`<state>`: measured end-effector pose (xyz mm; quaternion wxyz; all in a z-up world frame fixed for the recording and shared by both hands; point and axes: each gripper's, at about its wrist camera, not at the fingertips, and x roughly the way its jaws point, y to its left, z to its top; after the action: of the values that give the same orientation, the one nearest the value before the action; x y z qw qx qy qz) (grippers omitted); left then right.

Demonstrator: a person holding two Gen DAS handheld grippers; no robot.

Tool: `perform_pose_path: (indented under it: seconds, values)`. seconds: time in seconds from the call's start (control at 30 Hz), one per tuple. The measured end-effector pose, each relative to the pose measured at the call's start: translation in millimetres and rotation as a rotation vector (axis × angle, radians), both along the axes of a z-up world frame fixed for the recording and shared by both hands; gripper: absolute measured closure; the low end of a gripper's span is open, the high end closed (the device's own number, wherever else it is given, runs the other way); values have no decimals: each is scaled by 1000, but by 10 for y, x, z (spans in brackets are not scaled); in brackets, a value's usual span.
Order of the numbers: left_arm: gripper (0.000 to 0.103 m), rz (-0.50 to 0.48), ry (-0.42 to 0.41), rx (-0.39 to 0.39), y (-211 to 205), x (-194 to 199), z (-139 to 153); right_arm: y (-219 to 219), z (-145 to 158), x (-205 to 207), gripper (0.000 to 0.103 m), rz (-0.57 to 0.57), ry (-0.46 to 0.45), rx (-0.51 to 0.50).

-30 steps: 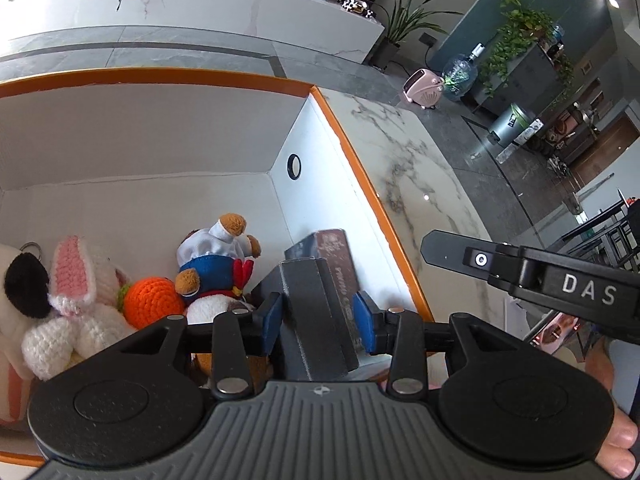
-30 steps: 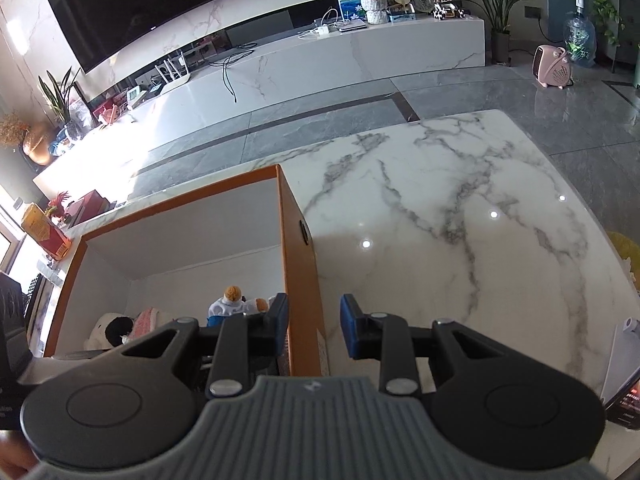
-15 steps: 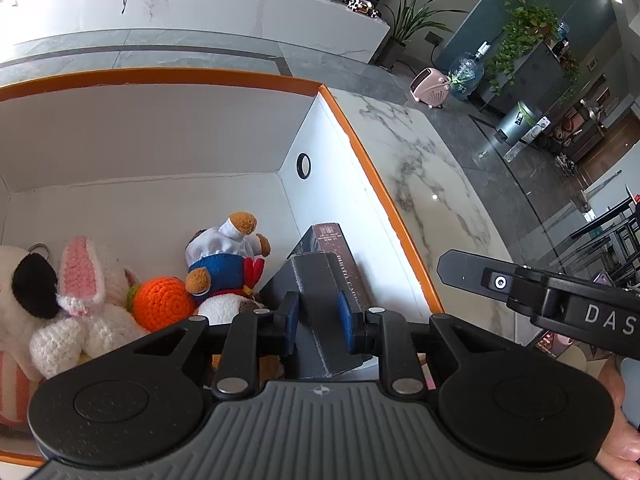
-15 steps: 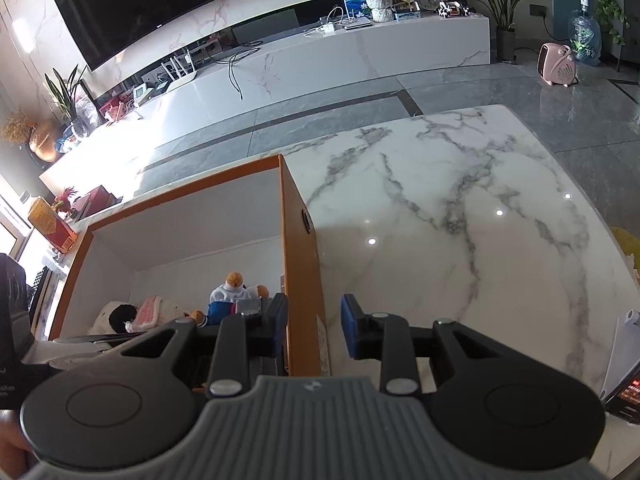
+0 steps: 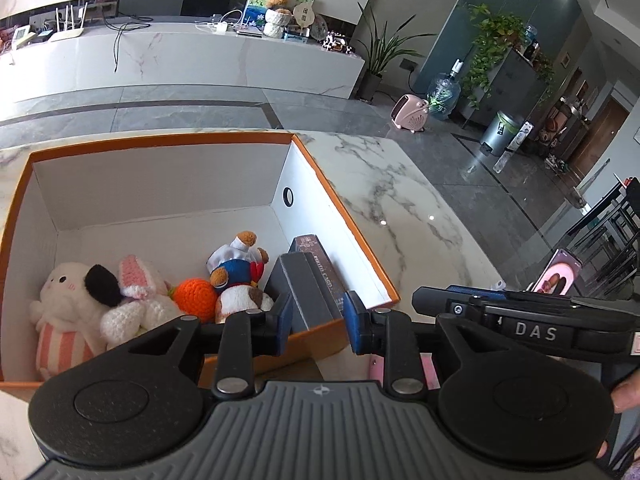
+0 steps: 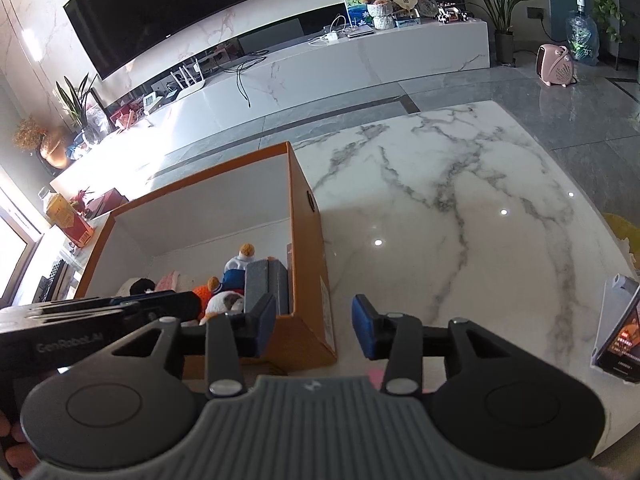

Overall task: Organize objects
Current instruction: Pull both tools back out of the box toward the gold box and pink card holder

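Left wrist view, orange box [image 5: 362,250] holding plush toys [image 5: 120,296], gray cases [image 5: 306,292], both claws wide, empty.

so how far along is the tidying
Mostly done, it seems. The orange box already holds the plush toys, a dark card box and a grey box against its right wall. Nothing is in hand: the left hand-held gripper and right hand-held gripper are both open. On the marble table, only a phone shows outside.

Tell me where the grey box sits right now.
In the left wrist view the grey box stands in the orange bin's near right corner, against the dark photo-card box and right of the sailor plush.
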<state>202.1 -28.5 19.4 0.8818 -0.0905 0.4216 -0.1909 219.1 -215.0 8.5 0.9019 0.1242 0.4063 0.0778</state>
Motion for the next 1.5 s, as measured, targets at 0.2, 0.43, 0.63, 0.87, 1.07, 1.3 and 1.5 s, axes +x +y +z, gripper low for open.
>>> perform_pose_path:
  seconds: [0.2, 0.43, 0.63, 0.87, 1.07, 1.3, 1.5]
  values:
    - [62, -14, 44, 9, -6, -269, -91, -48, -223, -209, 54, -25, 65, -26]
    - [47, 35, 124, -1, 6, -427, -421, -161, -688, -231, 44, -71, 224, -60]
    - [46, 63, 153, 14, 2, -475, -552, -212, -915, -161, 43, -105, 319, -65]
    - [46, 76, 170, 26, 6, -476, -610, -223, -1032, -145, 38, -108, 357, -37]
    - [46, 58, 182, 27, -40, -493, -632, -214, -1044, -117, 37, -99, 359, -34]
    - [48, 11, 196, 16, -124, -534, -642, -196, -954, -167, 60, -102, 321, -63]
    - [51, -15, 208, 20, -204, -574, -693, -139, -840, -238, 65, -81, 281, -72]
